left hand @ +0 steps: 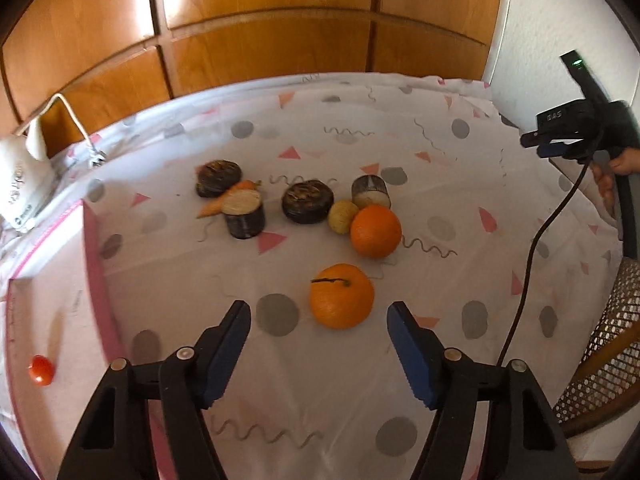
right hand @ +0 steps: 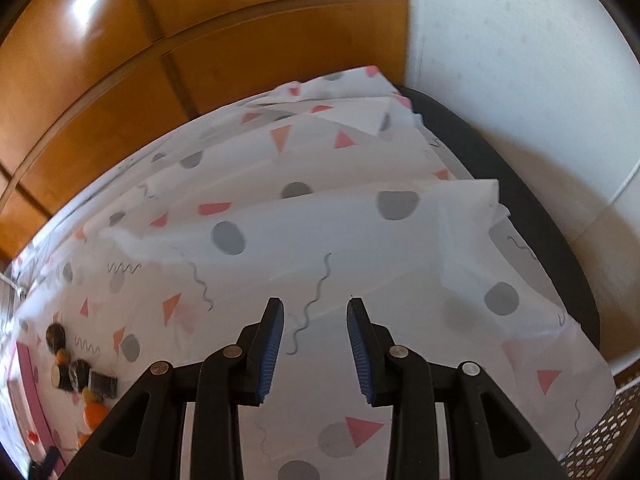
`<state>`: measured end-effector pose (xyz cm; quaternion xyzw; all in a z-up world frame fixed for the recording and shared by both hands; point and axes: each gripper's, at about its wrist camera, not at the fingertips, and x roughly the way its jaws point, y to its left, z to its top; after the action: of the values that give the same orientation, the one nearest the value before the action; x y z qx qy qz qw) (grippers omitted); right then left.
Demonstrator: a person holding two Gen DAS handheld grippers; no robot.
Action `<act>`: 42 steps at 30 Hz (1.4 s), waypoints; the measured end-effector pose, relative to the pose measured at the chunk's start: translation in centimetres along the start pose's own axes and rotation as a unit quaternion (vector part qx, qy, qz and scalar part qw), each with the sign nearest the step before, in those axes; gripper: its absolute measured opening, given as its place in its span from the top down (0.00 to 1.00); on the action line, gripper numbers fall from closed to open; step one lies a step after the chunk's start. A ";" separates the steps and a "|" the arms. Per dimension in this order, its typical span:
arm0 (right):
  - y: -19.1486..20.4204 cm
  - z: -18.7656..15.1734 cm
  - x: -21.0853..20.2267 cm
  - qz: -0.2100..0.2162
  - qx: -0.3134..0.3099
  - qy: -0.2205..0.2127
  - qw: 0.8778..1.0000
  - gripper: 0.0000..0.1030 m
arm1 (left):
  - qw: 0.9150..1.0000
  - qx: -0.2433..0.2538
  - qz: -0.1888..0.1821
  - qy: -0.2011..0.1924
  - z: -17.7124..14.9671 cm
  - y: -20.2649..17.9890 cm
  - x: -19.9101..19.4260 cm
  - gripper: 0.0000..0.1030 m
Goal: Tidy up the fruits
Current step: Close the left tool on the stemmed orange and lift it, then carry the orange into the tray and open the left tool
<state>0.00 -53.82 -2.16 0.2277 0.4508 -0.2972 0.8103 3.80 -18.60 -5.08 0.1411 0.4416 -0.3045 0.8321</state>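
In the left wrist view my left gripper is open and empty, just short of a stemmed orange on the patterned cloth. A second orange lies behind it, touching a small yellow-green fruit. A carrot leans on cut dark-skinned pieces, with more pieces behind. A small tomato sits in the white pink-rimmed tray at left. My right gripper is open and empty over bare cloth at the table's right end; it also shows in the left wrist view. The fruit cluster shows far left in the right wrist view.
Wooden cabinet doors stand behind the table. A white appliance with a cord sits at the far left. A wicker chair stands at the right edge. A black cable hangs across the right side. A white wall lies beyond the table end.
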 end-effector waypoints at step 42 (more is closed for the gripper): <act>-0.7 0.3 1.1 -0.030 -0.002 0.010 1.000 0.65 | 0.992 -0.114 0.008 -0.058 0.0 5.1 -3.4 0.62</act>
<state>0.13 -54.79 -3.01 0.2156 0.4656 -0.3182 0.7971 5.56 -13.36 -2.42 0.0310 0.4235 -0.2534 0.8692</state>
